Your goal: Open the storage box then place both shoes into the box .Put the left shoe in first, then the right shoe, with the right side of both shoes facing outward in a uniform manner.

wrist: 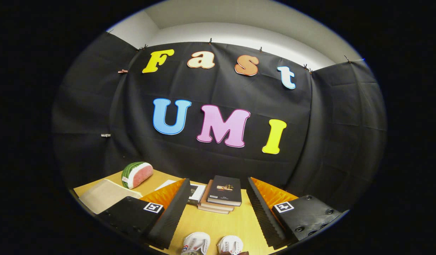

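Shoes (212,244) sit side by side on the bench (221,223), low between the fingers of the gripper (215,214), whose jaws stand spread wide and hold nothing. Only the toe ends of the pair show; the rest is cut off, so which is left and which is right cannot be told. Beyond the fingers lies a stack of books (221,194), and further off to one side a watermelon slice (136,174) and a pale flat board (106,195). Judging by this, the task is at its start: the storage box must be found and opened first, which calls for turning the gripper toward it.
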A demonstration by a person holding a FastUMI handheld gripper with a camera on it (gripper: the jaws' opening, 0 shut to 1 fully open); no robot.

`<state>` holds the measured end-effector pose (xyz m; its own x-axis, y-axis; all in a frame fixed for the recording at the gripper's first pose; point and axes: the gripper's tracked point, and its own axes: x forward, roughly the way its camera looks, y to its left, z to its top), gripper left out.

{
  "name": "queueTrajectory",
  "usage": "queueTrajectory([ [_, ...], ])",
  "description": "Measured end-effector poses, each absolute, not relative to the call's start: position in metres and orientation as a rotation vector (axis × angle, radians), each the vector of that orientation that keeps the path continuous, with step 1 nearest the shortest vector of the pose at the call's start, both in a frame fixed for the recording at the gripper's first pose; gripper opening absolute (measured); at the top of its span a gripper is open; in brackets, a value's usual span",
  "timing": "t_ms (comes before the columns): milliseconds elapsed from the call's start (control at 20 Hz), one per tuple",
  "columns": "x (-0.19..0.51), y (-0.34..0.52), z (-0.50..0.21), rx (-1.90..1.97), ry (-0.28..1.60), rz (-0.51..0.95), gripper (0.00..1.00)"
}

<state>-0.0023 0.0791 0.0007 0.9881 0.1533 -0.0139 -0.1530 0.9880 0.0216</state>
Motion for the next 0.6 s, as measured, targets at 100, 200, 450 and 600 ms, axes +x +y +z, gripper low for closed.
queueTrajectory([
  [100, 0.0, 0.099, -0.001, 0.048, 0.032, 0.228, 0.97],
  [200, -0.001, 0.123, -0.008, 0.093, 0.074, 0.325, 0.97],
  [450, -0.009, 0.184, -0.022, 0.248, 0.192, 0.587, 0.98],
  [600, -0.018, 0.217, -0.037, 0.346, 0.293, 0.746, 0.99],
])
